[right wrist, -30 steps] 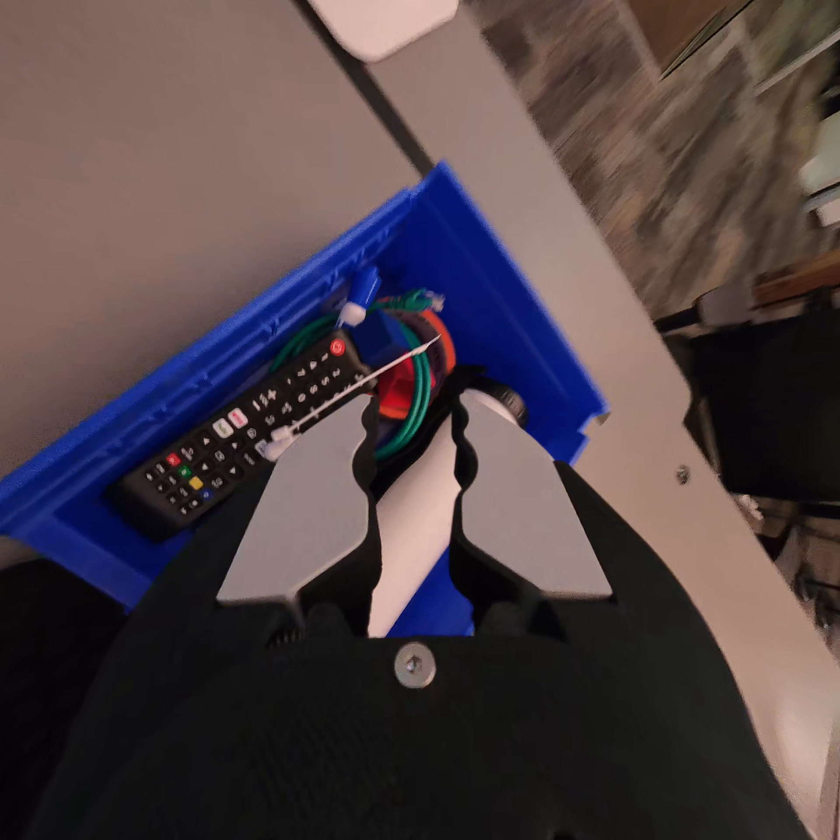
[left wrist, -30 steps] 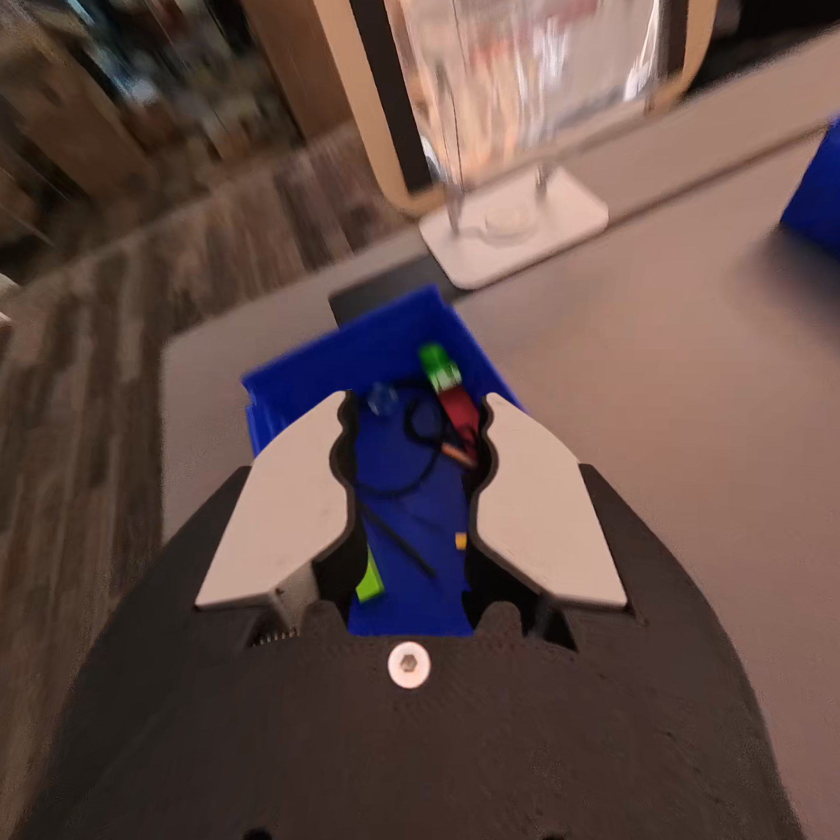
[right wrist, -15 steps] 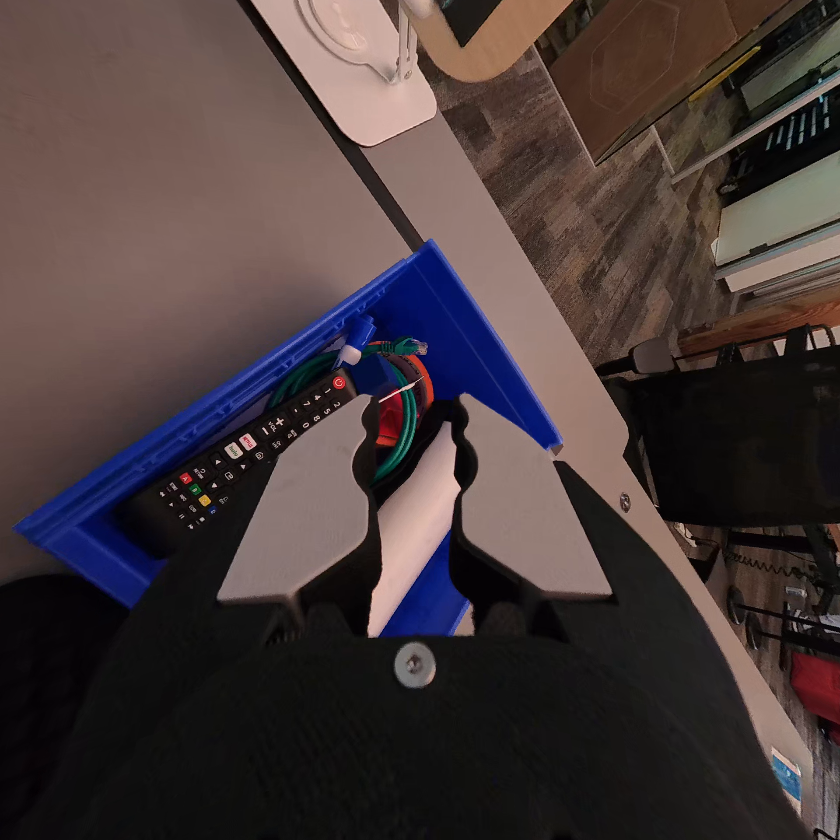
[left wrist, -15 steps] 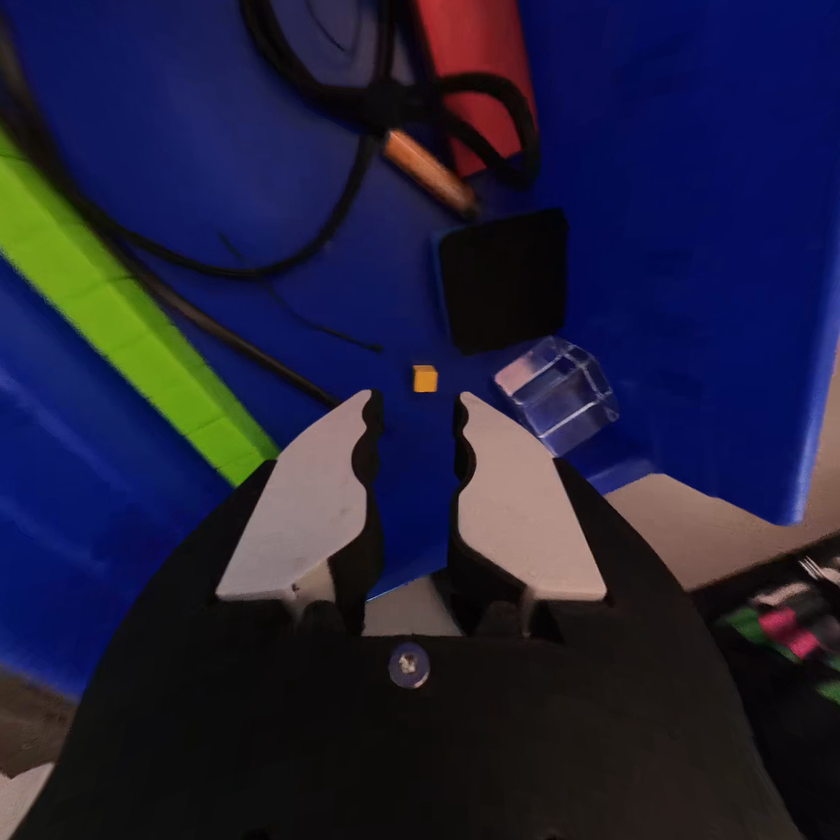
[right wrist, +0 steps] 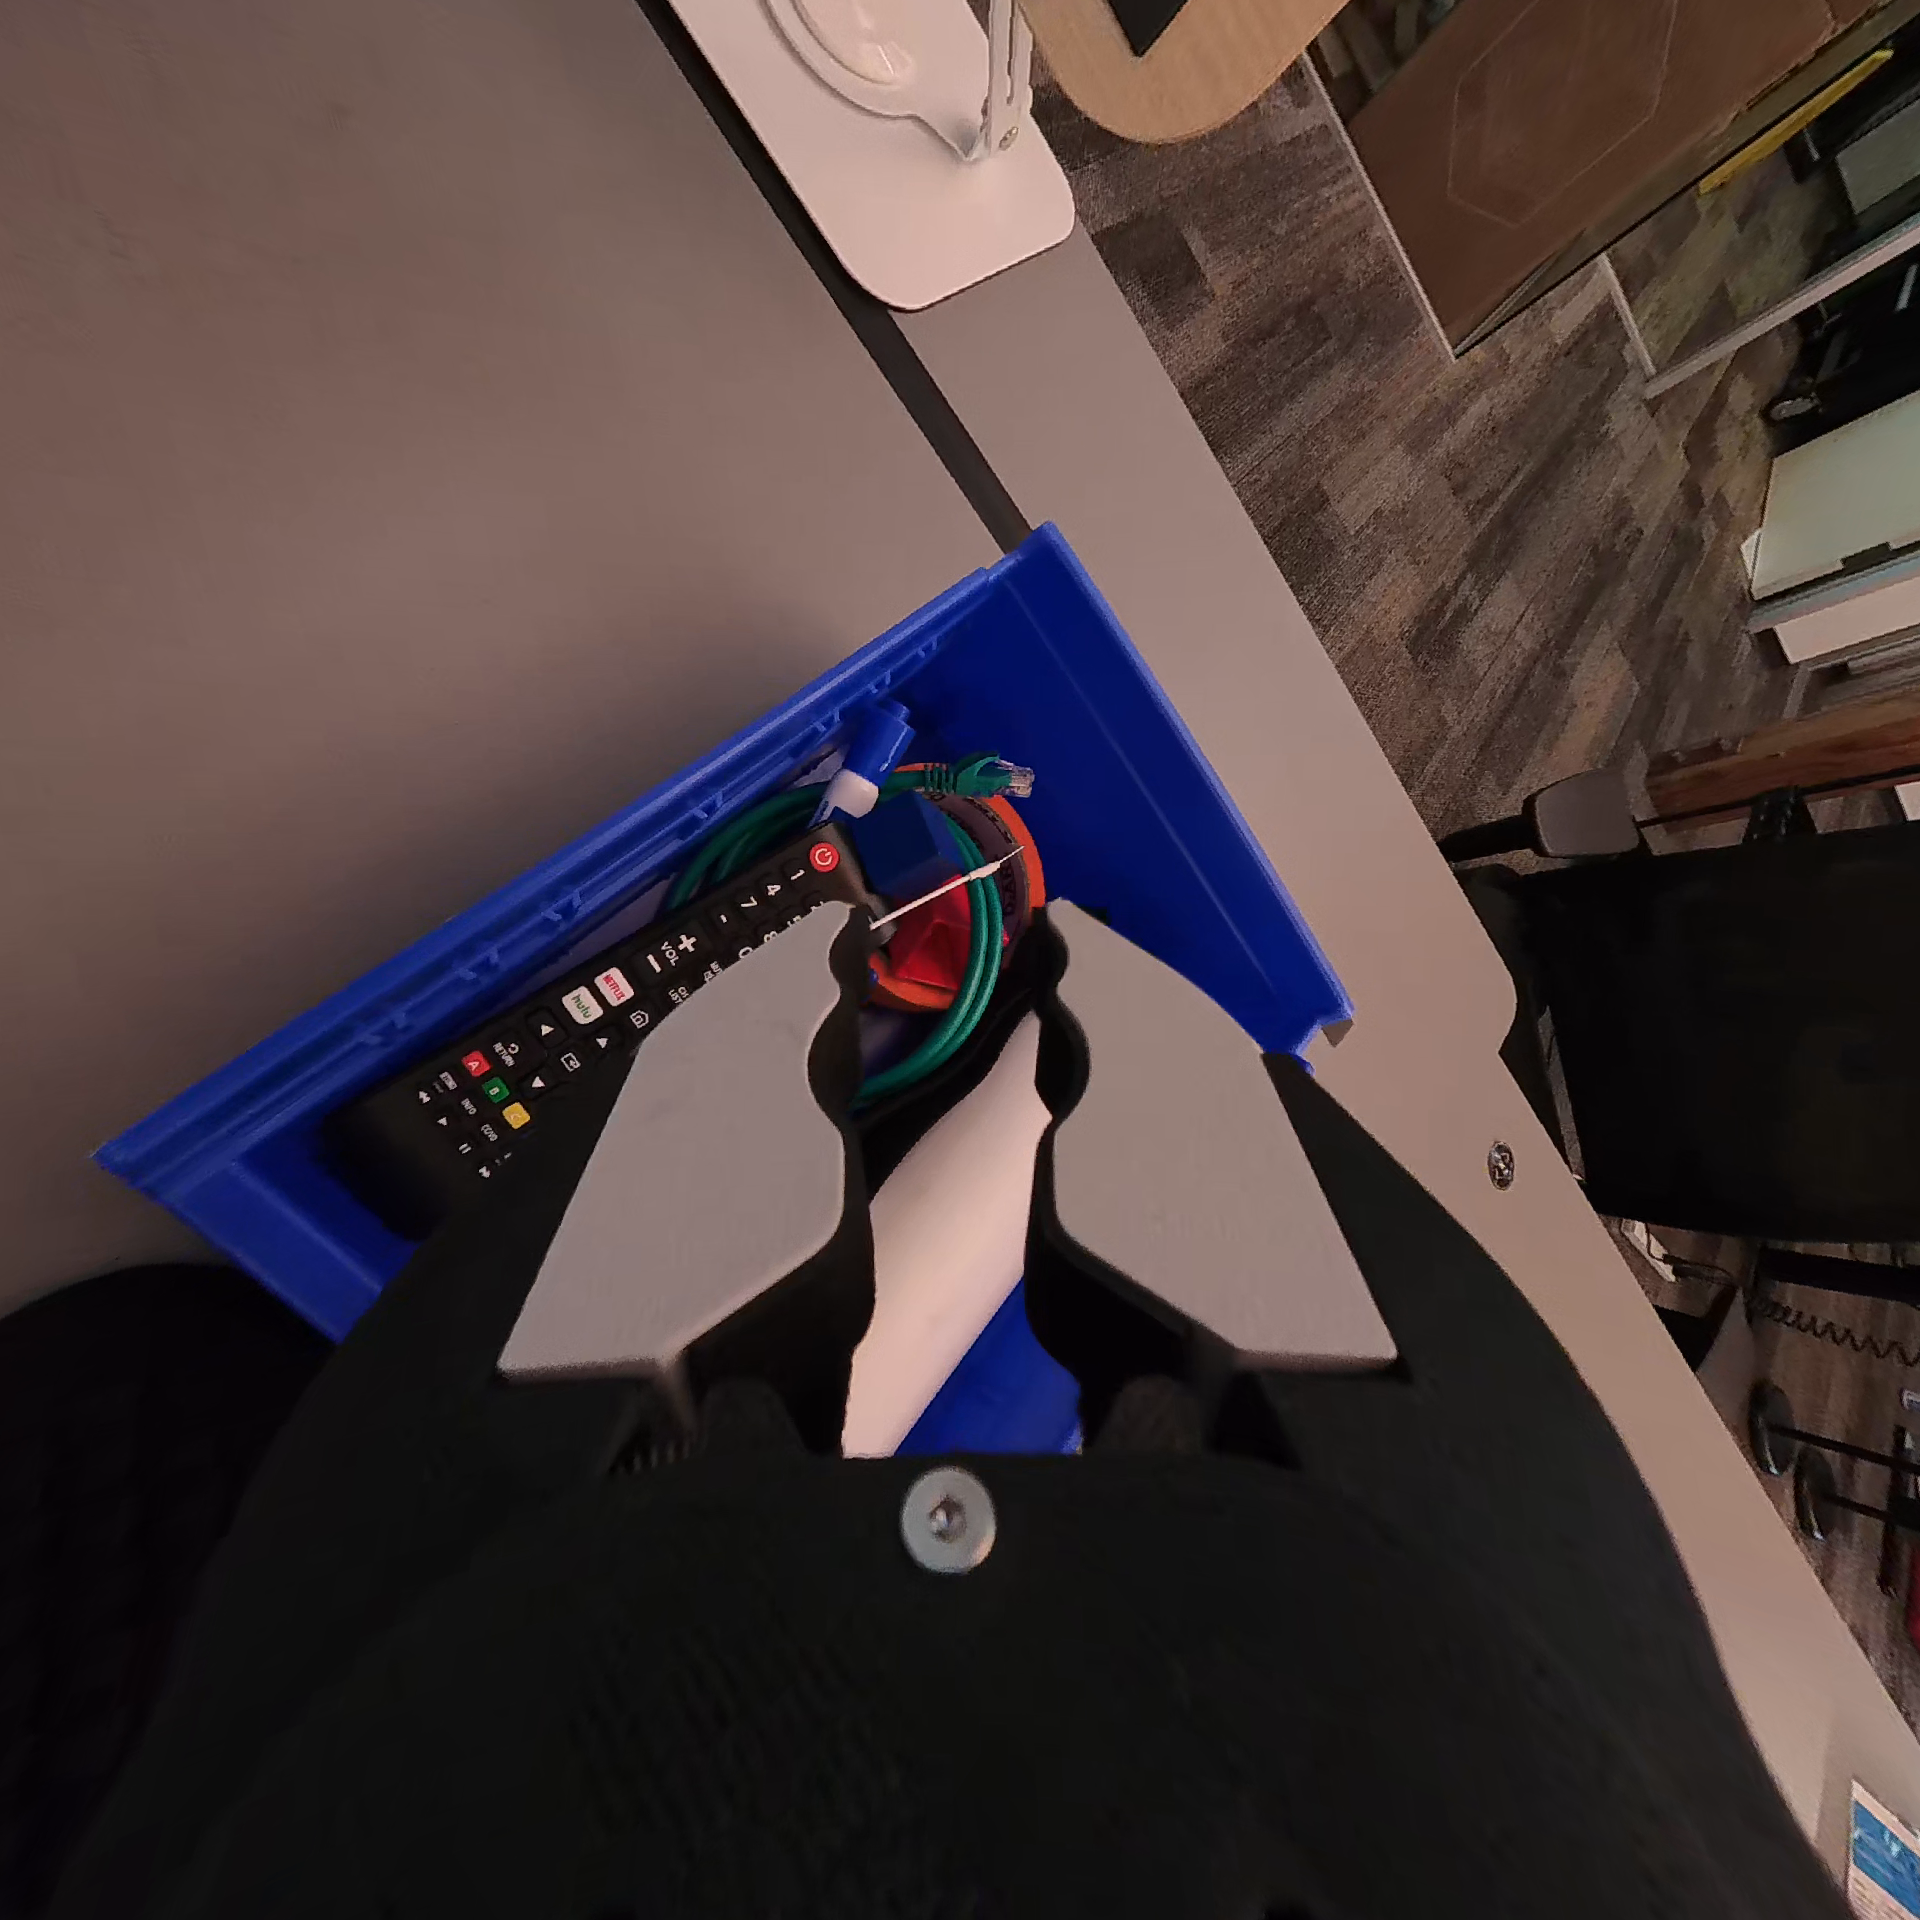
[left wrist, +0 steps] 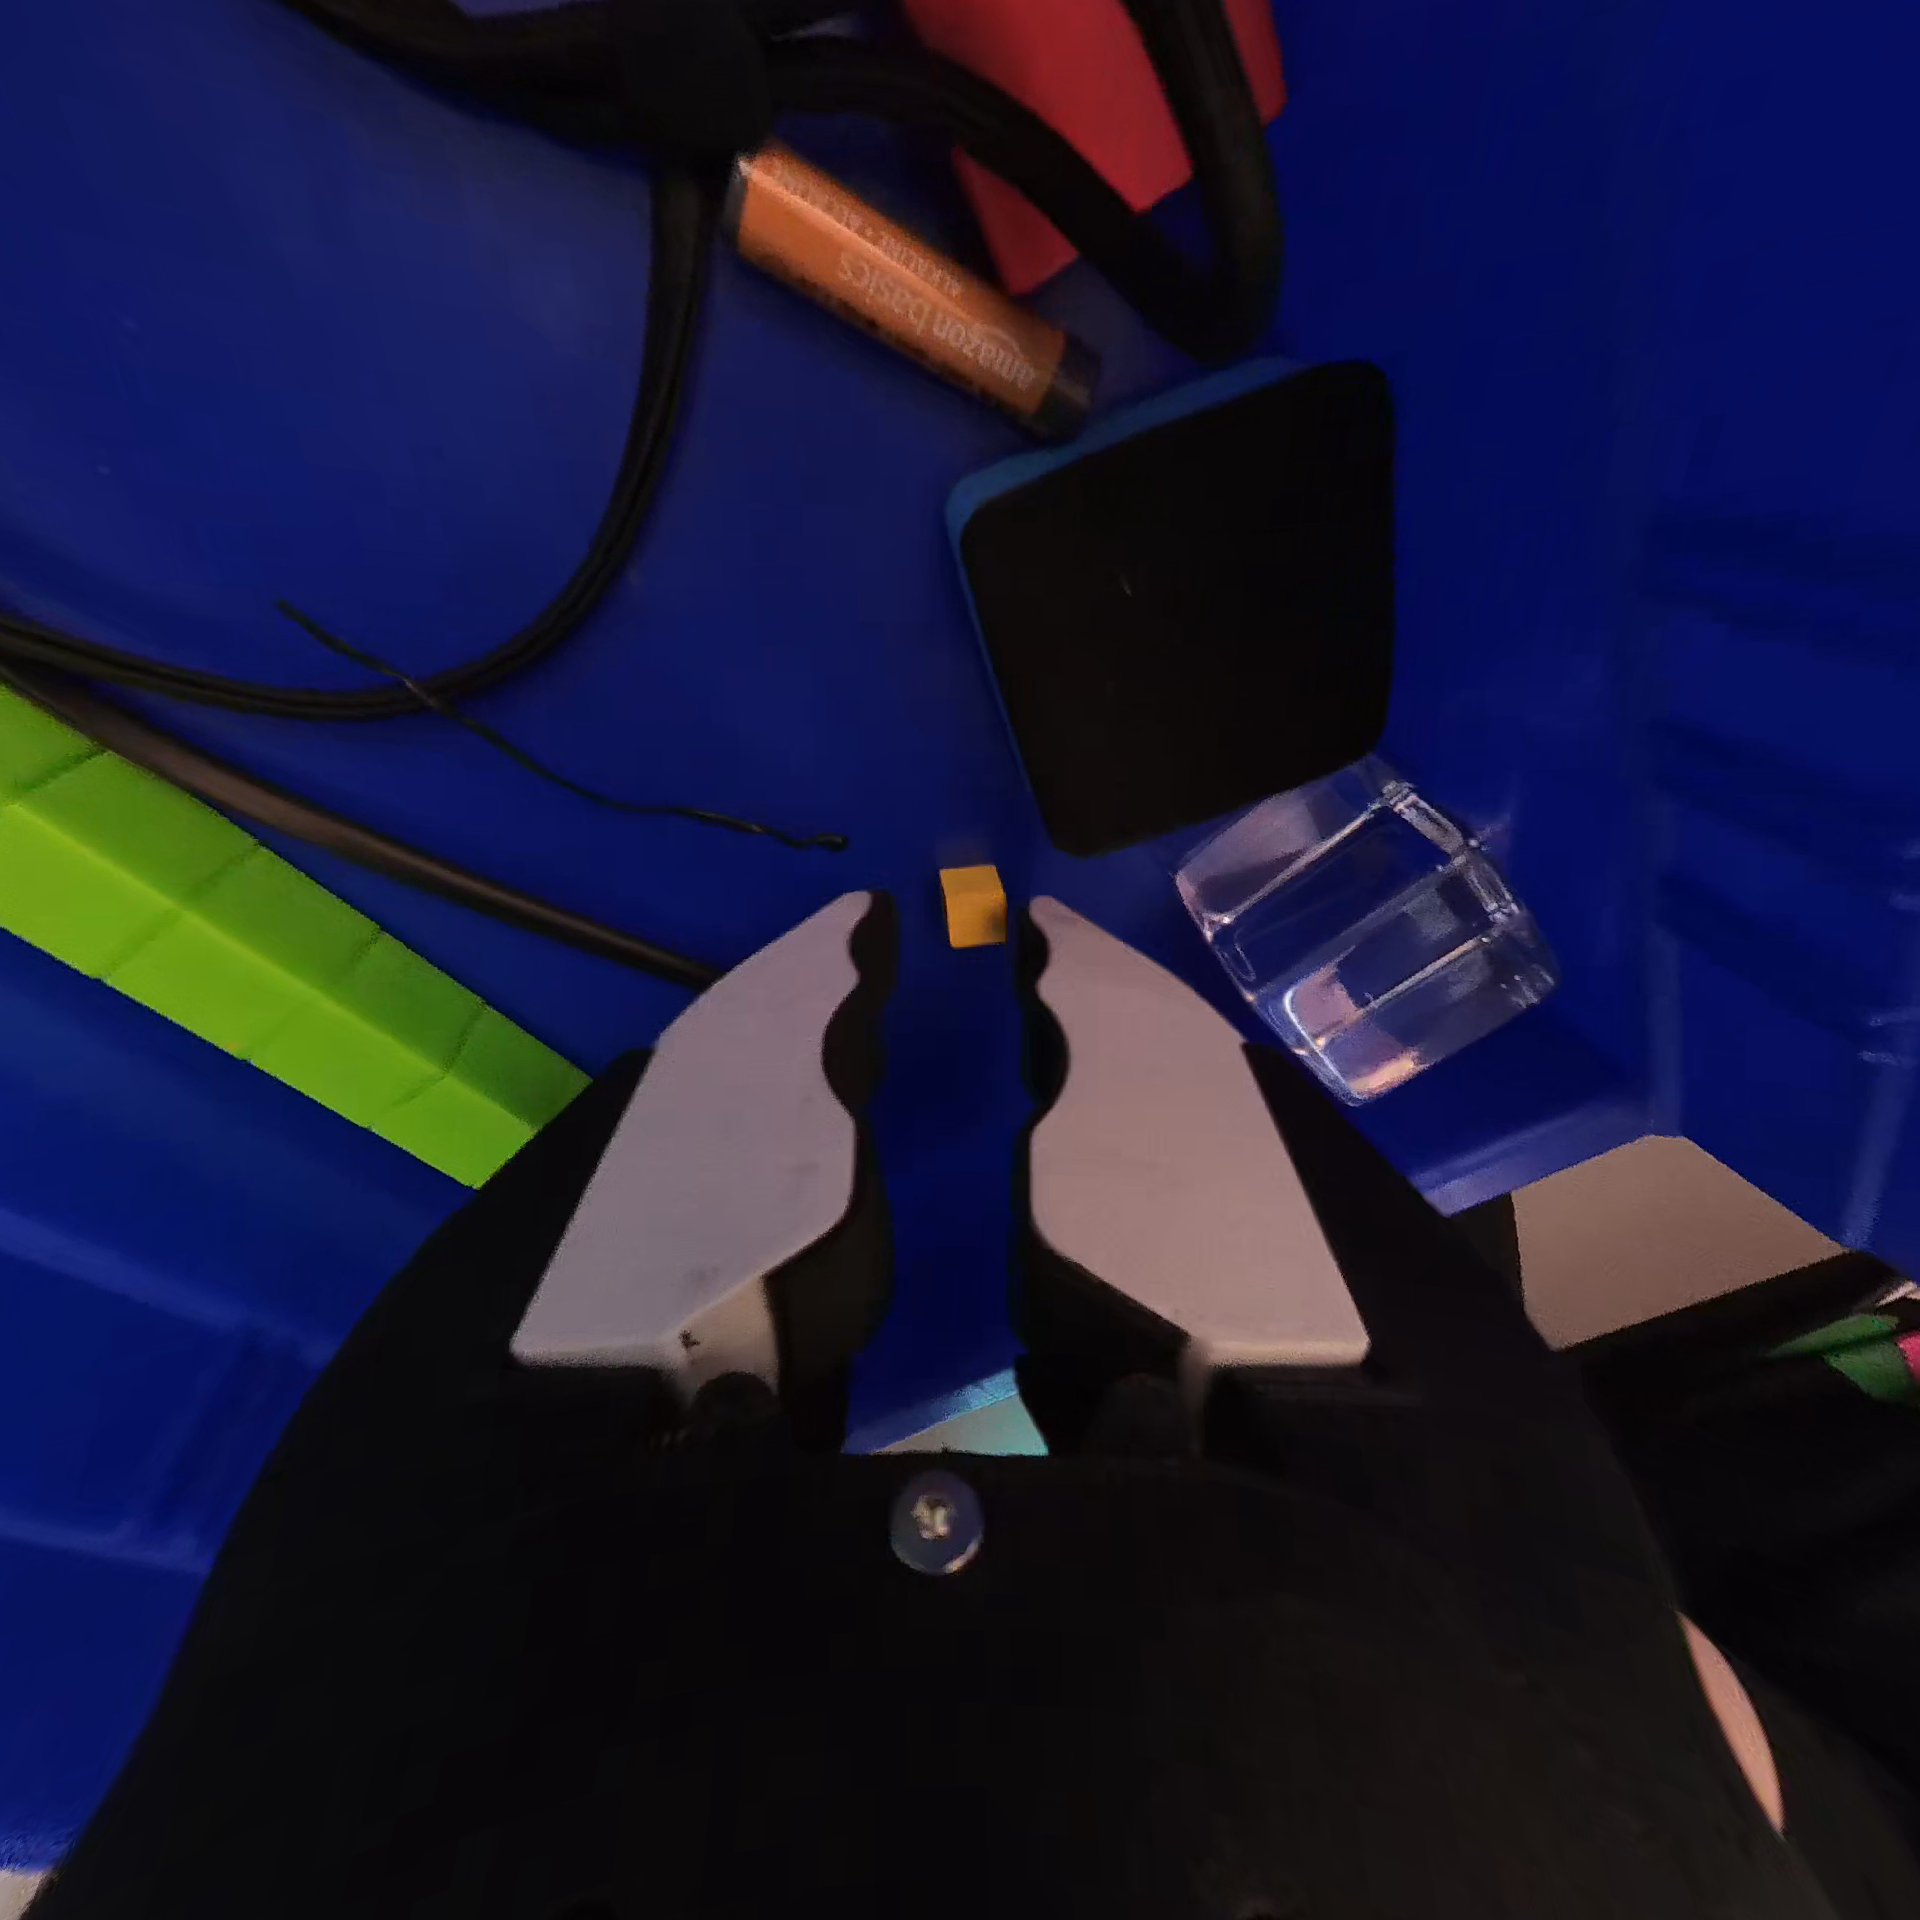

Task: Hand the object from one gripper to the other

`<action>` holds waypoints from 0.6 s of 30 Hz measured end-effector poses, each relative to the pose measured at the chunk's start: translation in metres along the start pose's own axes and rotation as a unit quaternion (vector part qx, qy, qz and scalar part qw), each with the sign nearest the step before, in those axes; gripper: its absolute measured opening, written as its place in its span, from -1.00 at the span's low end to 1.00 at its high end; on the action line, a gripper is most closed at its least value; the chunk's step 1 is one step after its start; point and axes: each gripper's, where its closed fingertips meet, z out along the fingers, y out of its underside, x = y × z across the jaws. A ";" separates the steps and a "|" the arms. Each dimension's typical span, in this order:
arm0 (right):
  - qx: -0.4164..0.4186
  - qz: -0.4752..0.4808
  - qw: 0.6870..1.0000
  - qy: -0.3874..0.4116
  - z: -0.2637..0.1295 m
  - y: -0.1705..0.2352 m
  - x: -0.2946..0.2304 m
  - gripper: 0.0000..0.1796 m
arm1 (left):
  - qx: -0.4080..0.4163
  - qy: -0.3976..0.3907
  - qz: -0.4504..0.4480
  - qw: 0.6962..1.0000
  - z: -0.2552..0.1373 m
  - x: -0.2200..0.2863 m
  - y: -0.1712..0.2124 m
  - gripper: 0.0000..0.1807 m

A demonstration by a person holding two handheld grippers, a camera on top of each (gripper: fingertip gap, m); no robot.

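Compared with the frame half a second earlier, our left gripper [left wrist: 956,920] has moved nearer the floor of its blue bin [left wrist: 312,364], so that the small orange cube [left wrist: 971,908] now sits at the fingertips, close against the right one; whether the tip touches it we cannot tell. The fingers are released, with a narrow gap between them, and hold nothing. Our right gripper [right wrist: 945,925] has changed little: it stays poised above a second blue bin [right wrist: 1122,748] on the grey table [right wrist: 416,364], fingers parted and empty, the view having shifted only slightly. The left wrist view alone shows, largest to smallest: one green block bar [left wrist: 239,935], one bundle of black cord [left wrist: 644,416], one red object [left wrist: 1049,114] partly under that cord, one black-faced pad [left wrist: 1184,592] with a blue underside, one clear cube [left wrist: 1361,935], one orange battery [left wrist: 914,291] and the one orange cube. The right wrist view alone shows one white stand base [right wrist: 904,135] on the table, one black remote control [right wrist: 582,1029], one coil of green cable [right wrist: 935,997], one orange-and-red roll [right wrist: 940,961], one thin white stick [right wrist: 945,888] and patterned carpet [right wrist: 1455,520] beyond the table edge. Neither view shows the other gripper.
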 end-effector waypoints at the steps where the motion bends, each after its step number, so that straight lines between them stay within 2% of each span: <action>1: -0.001 0.000 1.000 -0.002 0.000 0.001 -0.001 -0.66 | 0.000 0.004 -0.001 1.000 0.000 0.000 0.000 -0.83; 7: -0.013 -0.006 1.000 -0.012 0.003 0.003 -0.005 -0.67 | 0.009 0.005 -0.009 1.000 -0.008 -0.004 0.002 -0.88; 12: 0.007 -0.030 1.000 -0.001 -0.005 -0.013 -0.010 -0.71 | 0.154 0.058 -0.018 0.986 -0.054 0.011 -0.031 -0.88; 15: 0.067 -0.077 0.995 0.006 -0.021 -0.048 -0.025 -0.71 | 0.289 0.086 0.004 0.953 -0.099 0.026 -0.064 -0.88; 18: 0.146 -0.132 0.980 0.027 -0.041 -0.088 -0.044 -0.71 | 0.441 0.133 0.036 0.887 -0.156 0.052 -0.089 -0.89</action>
